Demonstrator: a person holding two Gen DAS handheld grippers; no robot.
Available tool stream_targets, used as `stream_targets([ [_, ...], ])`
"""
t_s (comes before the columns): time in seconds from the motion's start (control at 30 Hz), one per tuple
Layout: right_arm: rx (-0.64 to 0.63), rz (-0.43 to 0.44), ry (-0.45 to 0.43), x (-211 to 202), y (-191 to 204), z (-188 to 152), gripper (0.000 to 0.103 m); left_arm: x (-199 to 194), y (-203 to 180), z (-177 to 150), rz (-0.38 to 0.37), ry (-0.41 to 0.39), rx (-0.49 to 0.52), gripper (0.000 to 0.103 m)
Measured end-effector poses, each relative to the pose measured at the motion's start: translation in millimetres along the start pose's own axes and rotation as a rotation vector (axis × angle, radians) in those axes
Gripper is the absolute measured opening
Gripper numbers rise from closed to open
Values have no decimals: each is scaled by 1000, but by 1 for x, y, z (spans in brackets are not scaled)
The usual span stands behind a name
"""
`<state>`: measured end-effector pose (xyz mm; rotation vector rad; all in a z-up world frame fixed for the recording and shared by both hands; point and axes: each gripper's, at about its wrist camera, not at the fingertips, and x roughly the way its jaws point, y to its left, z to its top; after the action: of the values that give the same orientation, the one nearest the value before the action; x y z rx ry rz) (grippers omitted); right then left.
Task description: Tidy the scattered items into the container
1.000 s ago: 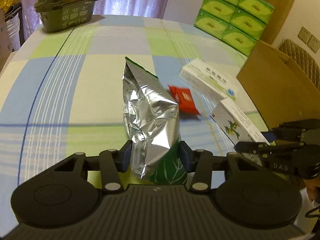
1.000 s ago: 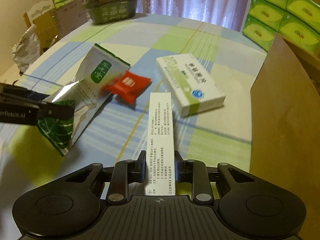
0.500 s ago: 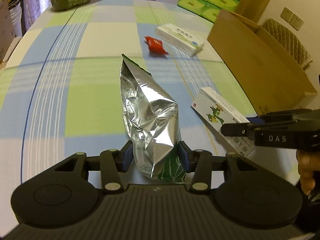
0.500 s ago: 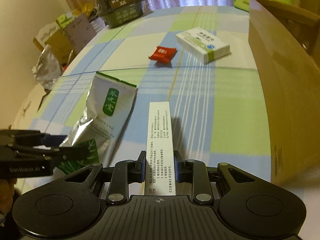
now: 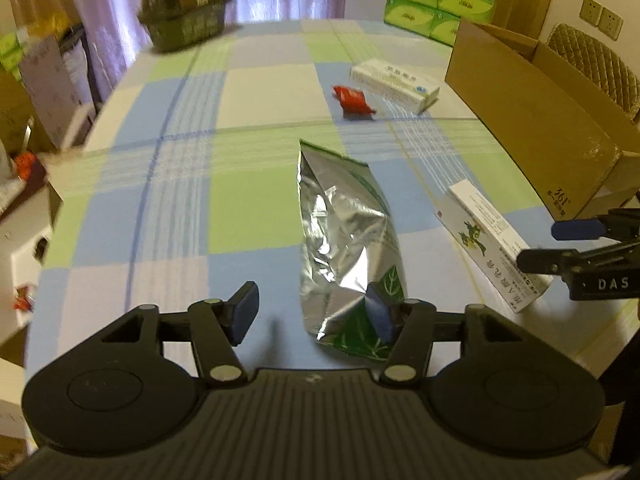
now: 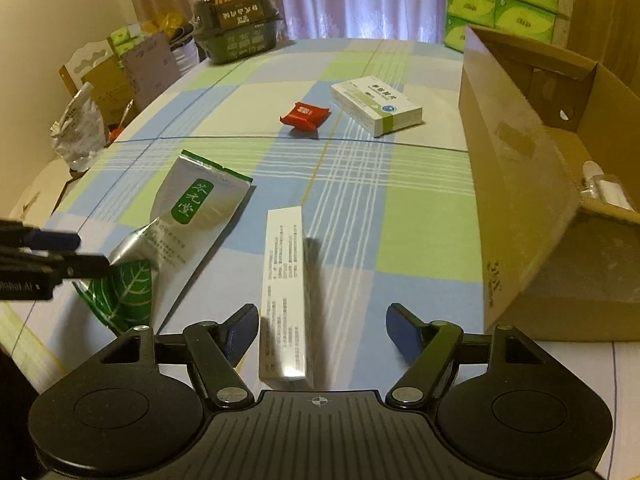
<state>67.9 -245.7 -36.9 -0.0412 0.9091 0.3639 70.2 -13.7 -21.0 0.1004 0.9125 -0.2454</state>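
Scattered items lay on the checked tablecloth (image 6: 420, 248), none yet in the cardboard box (image 6: 520, 184) at the right edge. Nearest, the left gripper (image 5: 316, 314) stood wide open, gripping nothing, though its right finger touched the foil pouch (image 5: 344, 240). The right gripper (image 6: 322, 330) was equally wide open, the long white carton (image 6: 285, 288) loose beside its left finger. Farther off lay a red packet (image 6: 305, 114) and a white-and-green box (image 6: 376, 104), well apart from both grippers. Judged risk: the pouch and carton, both unsupported, could fall or be knocked toward the near table edge as the grippers move. The box wall stood tall; a low carry could strike it.
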Motion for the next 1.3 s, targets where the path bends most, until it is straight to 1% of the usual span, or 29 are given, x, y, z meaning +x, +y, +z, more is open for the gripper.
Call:
stream_targets([
  [0.13,17,16,-17,-4,-3,-4,76,-11,-11,1,-39,-41,10,69],
  [0.2,35,23,-10,-2,-6,-3,76,-11,-19,2,-57,-46,26,71],
  [0.3,73,70,10,5,-12,0,76,-5,-26,4,-75,-38,38,72],
  [0.43,79,111,16,13,-13,7,76,2,-28,5,-61,-31,42,72],
  [0.47,91,116,17,15,-14,8,69,4,-26,6,-61,-27,36,72],
  [0.5,92,103,16,17,-15,9,65,5,-24,6,-58,-24,31,72],
  [0.6,41,3,-7,17,-15,9,65,9,-17,7,-48,-17,21,73],
  [0.73,46,-48,-28,12,-21,7,65,12,-12,7,-41,-13,9,73],
  [0.83,53,-31,-44,8,-22,3,65,13,-12,7,-44,-16,4,73],
  [0.9,18,-19,-53,6,-17,2,66,11,-14,7,-49,-20,5,73],
  [1.03,-58,-22,-38,9,-7,-1,66,8,-17,9,-49,-23,16,77],
  [1.13,-96,-32,-22,13,-5,-2,66,9,-21,13,-44,-17,47,78],
  [1.3,-89,-21,5,19,-9,-3,66,20,-24,26,-45,-3,115,79],
])
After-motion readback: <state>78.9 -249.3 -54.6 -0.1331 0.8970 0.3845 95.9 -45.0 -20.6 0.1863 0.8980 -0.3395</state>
